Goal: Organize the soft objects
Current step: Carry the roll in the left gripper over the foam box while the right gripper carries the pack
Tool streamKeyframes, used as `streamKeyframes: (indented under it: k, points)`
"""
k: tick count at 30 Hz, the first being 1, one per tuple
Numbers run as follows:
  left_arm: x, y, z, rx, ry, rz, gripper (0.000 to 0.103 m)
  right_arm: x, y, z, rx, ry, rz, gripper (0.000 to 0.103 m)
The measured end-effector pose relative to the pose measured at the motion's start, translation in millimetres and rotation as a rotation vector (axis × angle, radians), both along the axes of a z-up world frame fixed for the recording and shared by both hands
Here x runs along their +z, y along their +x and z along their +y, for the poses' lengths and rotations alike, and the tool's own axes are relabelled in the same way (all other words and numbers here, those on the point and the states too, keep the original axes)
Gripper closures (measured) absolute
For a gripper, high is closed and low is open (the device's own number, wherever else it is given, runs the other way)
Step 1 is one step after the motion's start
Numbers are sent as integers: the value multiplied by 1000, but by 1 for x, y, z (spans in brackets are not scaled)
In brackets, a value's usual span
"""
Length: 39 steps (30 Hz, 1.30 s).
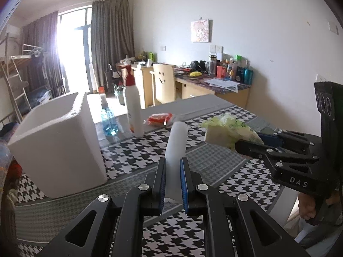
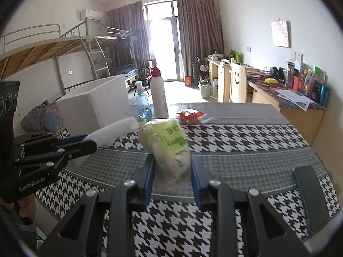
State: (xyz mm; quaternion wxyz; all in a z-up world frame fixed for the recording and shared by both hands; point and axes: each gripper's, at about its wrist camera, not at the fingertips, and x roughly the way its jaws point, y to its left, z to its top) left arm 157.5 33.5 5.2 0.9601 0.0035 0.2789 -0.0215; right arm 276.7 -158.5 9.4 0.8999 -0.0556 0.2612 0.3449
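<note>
Both items were lifted w/ none binned yet. Left tongs (image 1: 173, 177) clamped a white foam piece (image 1: 176, 141) just right of the box (image 1: 57, 141); right tongs (image 2: 172, 177) clamped a green pack (image 2: 169, 147) further right. Red pack (image 2: 190, 114) lay behind, on the table (image 2: 246, 150).

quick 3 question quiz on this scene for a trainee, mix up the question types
1. True or false: the left gripper holds a white foam piece.
2. What does the right gripper hold? A) red packet B) green soft plastic pouch C) blue bottle
3. Fill in: the white foam box stands on the ___ side of the houndstooth-cloth table.

Key
1. True.
2. B, the green soft plastic pouch; the red packet lies on the table.
3. Left.
</note>
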Motion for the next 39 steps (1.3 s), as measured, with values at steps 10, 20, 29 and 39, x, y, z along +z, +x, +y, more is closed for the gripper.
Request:
streamKeyframes:
  k: [10, 20, 29, 39]
  points:
    - [16, -3, 18, 58, -3, -38, 89, 14, 2, 17, 32, 10, -20, 67]
    - [29, -5, 30, 109, 20, -70, 89, 26, 7, 35, 61, 21, -30, 67]
    - [41, -5, 42, 148, 26, -99, 89, 35, 11, 51, 79, 11, -36, 67]
    - [53, -3, 55, 201, 23, -127, 89, 53, 14, 67, 108, 16, -73, 67]
